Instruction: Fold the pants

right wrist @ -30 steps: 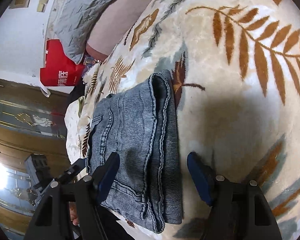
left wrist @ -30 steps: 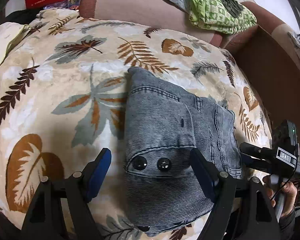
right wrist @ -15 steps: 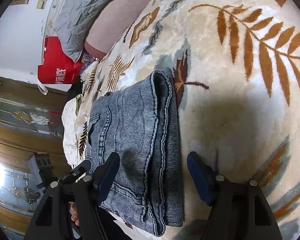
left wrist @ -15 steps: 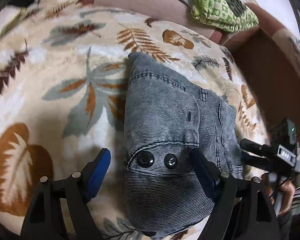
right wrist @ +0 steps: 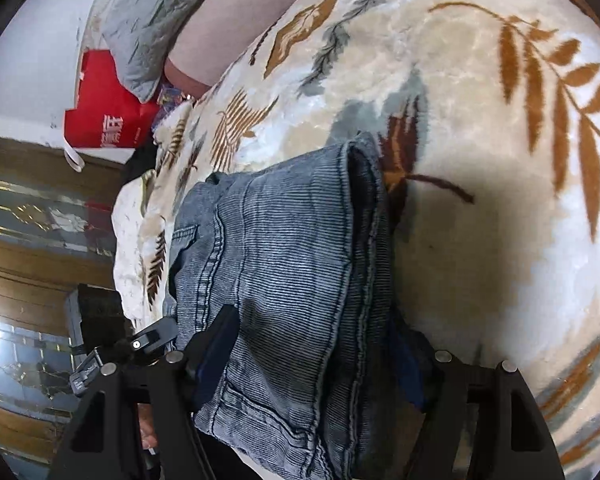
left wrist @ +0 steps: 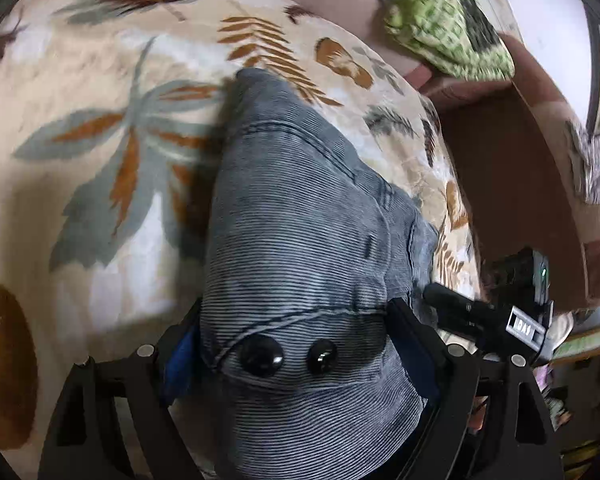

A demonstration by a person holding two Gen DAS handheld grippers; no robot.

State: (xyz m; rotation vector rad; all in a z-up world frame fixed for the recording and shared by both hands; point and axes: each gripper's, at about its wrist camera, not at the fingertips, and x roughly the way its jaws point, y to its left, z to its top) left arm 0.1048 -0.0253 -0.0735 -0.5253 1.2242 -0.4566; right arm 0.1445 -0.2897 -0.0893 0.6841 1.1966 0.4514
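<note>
The pants [left wrist: 300, 248], grey-blue ribbed denim, lie folded into a thick bundle on the blanket [left wrist: 100, 184], close to its near edge. Two black buttons [left wrist: 260, 354] sit side by side on the waistband at the end nearest the left tongs [left wrist: 300, 356]. Those tongs have their blue pads [left wrist: 178, 354] pressed into both sides of the waistband end, pinching the bundle between them; the cloth bulges up and over the pads. In the right wrist view the same bundle [right wrist: 292, 264] shows its stacked hems and seams along one side, with a pocket corner on the other. The right tongs [right wrist: 312, 352] likewise pinch the near end of the bundle, one blue pad [right wrist: 216, 344] dug into the fabric on one side and the other mostly hidden under the folded layers.

Each tool shows in the other's view, just beside the pants at the blanket's edge: the right tongs at [left wrist: 496, 316], the left at [right wrist: 140, 344].

The blanket is cream plush with brown and grey leaf prints and covers a sofa [left wrist: 540, 160] with brown arms. A green patterned cloth [left wrist: 444, 24] lies on the sofa back. Past the blanket's far corner a grey quilted cushion [right wrist: 148, 20] leans over a red bag [right wrist: 104, 108].
</note>
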